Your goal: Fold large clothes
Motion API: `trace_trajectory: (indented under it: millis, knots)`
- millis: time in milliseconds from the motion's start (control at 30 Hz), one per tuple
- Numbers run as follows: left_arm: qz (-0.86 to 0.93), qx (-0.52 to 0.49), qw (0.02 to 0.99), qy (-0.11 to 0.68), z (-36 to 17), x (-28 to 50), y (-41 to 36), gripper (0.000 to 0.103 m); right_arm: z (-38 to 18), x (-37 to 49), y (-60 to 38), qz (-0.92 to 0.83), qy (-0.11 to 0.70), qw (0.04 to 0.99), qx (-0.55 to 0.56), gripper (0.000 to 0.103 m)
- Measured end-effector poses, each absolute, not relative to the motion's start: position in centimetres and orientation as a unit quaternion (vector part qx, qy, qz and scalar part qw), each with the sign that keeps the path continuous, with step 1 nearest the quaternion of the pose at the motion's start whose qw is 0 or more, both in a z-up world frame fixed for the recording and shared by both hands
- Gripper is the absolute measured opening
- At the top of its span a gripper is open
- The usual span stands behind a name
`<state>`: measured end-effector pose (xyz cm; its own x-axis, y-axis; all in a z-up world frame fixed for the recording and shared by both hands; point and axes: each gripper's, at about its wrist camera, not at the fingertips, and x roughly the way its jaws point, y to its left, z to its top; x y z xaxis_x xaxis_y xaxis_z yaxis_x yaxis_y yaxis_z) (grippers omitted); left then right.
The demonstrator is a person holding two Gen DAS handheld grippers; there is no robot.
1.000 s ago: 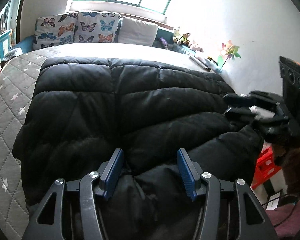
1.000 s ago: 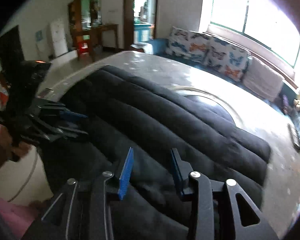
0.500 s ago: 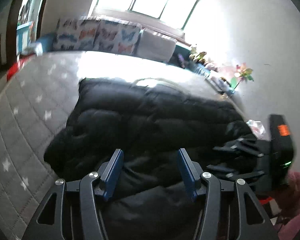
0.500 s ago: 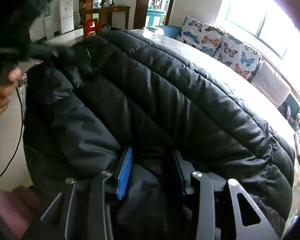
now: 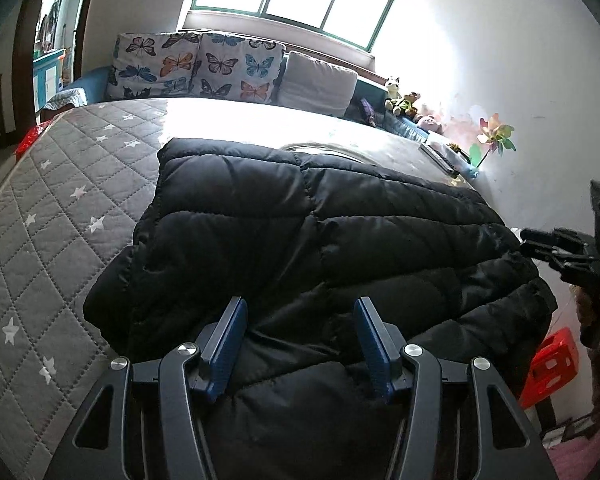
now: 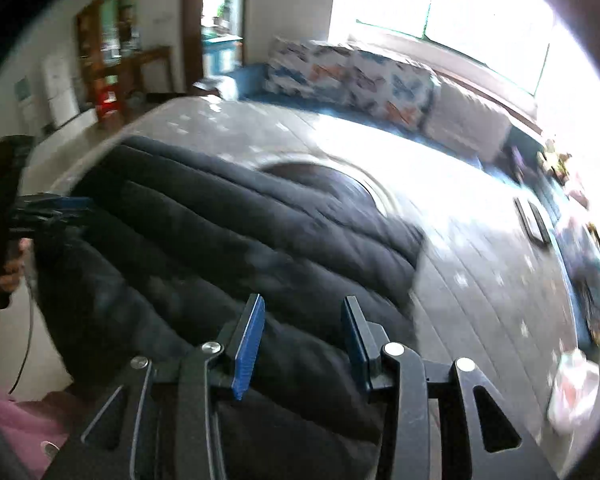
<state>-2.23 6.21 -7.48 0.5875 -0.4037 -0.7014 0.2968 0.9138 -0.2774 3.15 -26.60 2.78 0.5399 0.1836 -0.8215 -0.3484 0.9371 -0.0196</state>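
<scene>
A large black quilted puffer coat lies spread across the grey star-quilted bed, its near edge hanging off the bed's front. My left gripper is open and empty just above the coat's near edge. My right gripper is also open and empty over the coat at its right side. The right gripper also shows in the left wrist view at the coat's right edge. The left gripper shows in the right wrist view at the coat's left end.
Butterfly cushions and a white pillow line the far end under the window. Soft toys and a pinwheel sit by the right wall. A red stool stands on the floor at right.
Both grippers have pulled back and the coat has settled flatter on the bed. The right gripper, which had coat fabric between its fingers, now stands open above the coat.
</scene>
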Motion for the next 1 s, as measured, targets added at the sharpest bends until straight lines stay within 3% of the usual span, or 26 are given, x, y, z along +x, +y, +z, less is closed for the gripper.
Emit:
trace_trajectory:
  millis: [133, 333, 833, 1000]
  knots:
    - [-0.194, -0.059, 0.887, 0.414, -7.6, -1.8, 5.8, 0.059, -0.5, 3.1, -27.8, 0.144, 0.492, 0.856, -0.069, 0.045]
    - [-0.187, -0.056, 0.887, 0.418, -8.0, -1.4, 5.0, 0.059, -2.8, 2.4, -28.0, 0.145, 0.472, 0.869, -0.025, 0.046]
    - [-0.176, -0.029, 0.889, 0.423, -8.0, -0.8, 4.1, 0.059, 2.7, 4.3, -29.4, 0.161, 0.443, 0.880, -0.058, 0.047]
    - [-0.177, -0.031, 0.888, 0.424, -8.0, -0.7, 4.1, 0.059, -2.2, 5.6, -28.3, 0.173, 0.486, 0.855, -0.062, 0.048]
